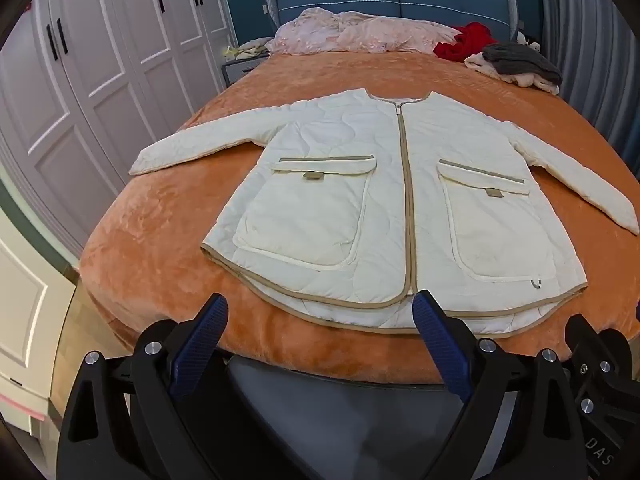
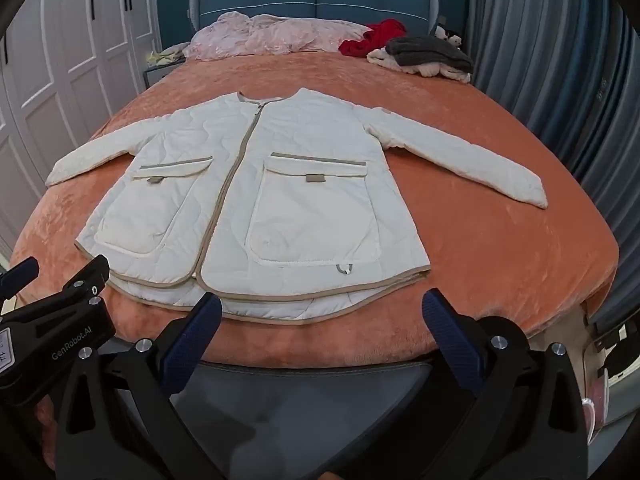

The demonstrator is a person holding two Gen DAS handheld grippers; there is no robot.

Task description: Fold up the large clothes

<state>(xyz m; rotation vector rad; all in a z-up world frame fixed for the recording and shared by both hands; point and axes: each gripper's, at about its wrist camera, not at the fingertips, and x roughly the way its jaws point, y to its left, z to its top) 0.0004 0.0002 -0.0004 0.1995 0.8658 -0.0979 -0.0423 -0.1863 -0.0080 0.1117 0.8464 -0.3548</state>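
Observation:
A cream quilted jacket [image 1: 384, 200] [image 2: 256, 196] with tan trim lies flat and zipped on the orange bedspread [image 1: 160, 216] [image 2: 500, 248], both sleeves spread outward, hem toward me. My left gripper [image 1: 322, 308] hovers just short of the hem's left half, jaws wide open and holding nothing. Over on the hem's right half hangs my right gripper [image 2: 320, 306], likewise open and holding nothing. In the right wrist view the left gripper's black body [image 2: 60, 308] shows at the lower left edge.
Crumpled pink bedding [image 1: 352, 34] [image 2: 276, 36] lies at the blue headboard. A red garment [image 1: 464, 46] [image 2: 374, 38] and a grey and cream clothes pile [image 1: 520, 64] [image 2: 430, 56] sit at the far right corner. White wardrobes [image 1: 80, 92] line the left, curtains [image 2: 560, 80] the right.

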